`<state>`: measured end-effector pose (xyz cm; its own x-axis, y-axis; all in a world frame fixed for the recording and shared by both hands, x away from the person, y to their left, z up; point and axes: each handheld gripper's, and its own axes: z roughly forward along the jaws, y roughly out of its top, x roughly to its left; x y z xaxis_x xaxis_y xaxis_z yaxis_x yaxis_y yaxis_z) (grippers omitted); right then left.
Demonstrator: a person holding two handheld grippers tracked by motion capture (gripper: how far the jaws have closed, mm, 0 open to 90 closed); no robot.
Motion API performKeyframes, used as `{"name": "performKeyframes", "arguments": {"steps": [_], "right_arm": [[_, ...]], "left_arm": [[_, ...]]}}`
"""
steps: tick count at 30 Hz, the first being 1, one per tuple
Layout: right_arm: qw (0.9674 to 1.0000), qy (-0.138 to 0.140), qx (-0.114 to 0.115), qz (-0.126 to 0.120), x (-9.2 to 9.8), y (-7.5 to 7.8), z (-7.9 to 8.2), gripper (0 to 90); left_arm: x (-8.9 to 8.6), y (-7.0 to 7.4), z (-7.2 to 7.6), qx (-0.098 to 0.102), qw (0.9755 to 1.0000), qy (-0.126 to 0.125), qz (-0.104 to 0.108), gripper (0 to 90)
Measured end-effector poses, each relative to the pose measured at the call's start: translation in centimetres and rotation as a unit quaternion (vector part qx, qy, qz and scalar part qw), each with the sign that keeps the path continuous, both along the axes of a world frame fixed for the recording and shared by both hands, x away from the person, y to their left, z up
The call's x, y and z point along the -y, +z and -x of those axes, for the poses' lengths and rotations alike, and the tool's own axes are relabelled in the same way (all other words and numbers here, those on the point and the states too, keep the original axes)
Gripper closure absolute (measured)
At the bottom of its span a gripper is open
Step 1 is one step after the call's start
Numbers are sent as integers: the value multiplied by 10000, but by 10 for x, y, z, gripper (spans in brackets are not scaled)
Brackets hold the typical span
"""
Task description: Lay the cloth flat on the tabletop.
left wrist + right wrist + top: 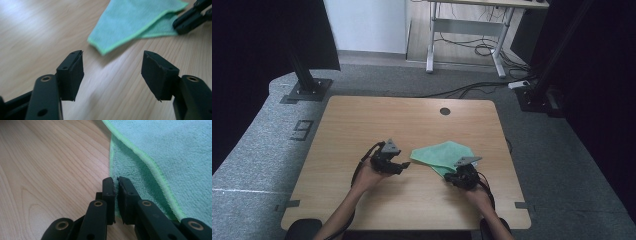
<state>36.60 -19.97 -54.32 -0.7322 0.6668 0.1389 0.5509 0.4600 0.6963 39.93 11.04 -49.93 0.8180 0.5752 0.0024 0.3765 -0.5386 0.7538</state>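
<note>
1. Table point(362, 125): light wood-grain top, smooth, with a soft sheen.
2. Cloth point(175, 152): green fabric with a fine, fuzzy, matt nap; brighter green stitched hem along its edges.
3. Left gripper point(112, 72): black, matt, plastic-looking jaws faced with dull, rubbery pads, frayed at the edges.
4. Right gripper point(116, 182): the same black matt finish, with brass-coloured metal rivets.

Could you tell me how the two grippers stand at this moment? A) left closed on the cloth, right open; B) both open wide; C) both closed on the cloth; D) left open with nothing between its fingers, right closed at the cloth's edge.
D: the left gripper has its fingers spread wide over bare table, while the right gripper has its fingers pressed together at the edge of the green cloth.
</note>
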Motion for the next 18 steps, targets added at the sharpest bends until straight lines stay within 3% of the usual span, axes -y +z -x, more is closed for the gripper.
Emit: {"name": "performKeyframes", "arguments": {"steps": [3, 8, 16, 17, 18], "right_arm": [[10000, 11, -19, -2, -1, 0, 2, 828], [10000, 38, -20, -9, 0, 0, 3, 828], [9999, 90, -42, -70, 1, -1, 4, 828], [9999, 98, -40, -70, 1, -1, 4, 828], [9999, 104, -38, -63, 1, -1, 4, 828]], "left_arm": [[16, 0, -7, 30, 9999, -111, -23, 380], [39, -8, -21, -5, 10000, -80, -19, 423], [53, -32, -40, -28, 9982, 382, -462, 353], [55, -38, -43, 28, 9960, 489, -752, 340], [55, -41, -44, 43, 9955, 518, -790, 327]]}}
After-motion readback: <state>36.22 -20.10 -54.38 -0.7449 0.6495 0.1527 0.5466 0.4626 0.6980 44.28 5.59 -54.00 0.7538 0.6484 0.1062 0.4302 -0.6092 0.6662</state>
